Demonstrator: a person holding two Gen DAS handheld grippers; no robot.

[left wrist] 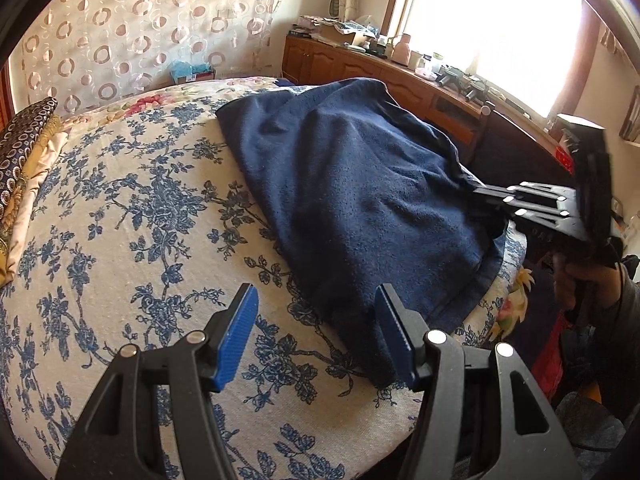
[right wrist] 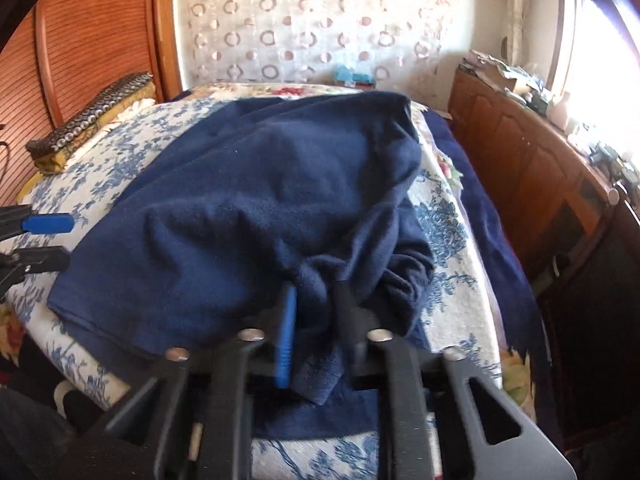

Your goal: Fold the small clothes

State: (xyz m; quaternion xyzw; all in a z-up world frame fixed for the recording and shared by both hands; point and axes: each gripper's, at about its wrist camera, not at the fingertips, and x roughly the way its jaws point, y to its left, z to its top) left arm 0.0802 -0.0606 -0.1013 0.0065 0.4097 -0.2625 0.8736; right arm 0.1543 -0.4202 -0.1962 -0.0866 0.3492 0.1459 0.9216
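My left gripper point(left wrist: 316, 336) stands wide open with nothing between its blue pads point(left wrist: 236, 336); it hovers over the floral bedcover point(left wrist: 120, 240), just short of the near corner of the navy towel point(left wrist: 352, 184), whose folded tip lies right beside my right-hand pad. My right gripper point(right wrist: 314, 308) is pinched nearly closed on a bunched wad of the same navy towel point(right wrist: 256, 200), the cloth squeezed between the two fingers and a loose flap hanging down below them.

The towel lies spread across the middle of the bed and reaches toward its far end, rumpled and humped rather than flat. Its hemmed edge runs along the bed's near edge on the side where my right gripper point(left wrist: 532, 208) holds it, and from the left wrist view that gripper comes in over the bed's right edge with its tips buried in the fabric. From the right wrist view, my left gripper point(right wrist: 48, 240) shows at the bed's left edge, open, apart from the cloth.

A patterned folded pillow point(left wrist: 24, 152) sits at the bed's far left corner. Beyond the bed's right side runs a wooden sideboard point(left wrist: 360, 64) under a bright window point(left wrist: 500, 20), and a circle-patterned curtain point(left wrist: 140, 28) hangs past the far end.
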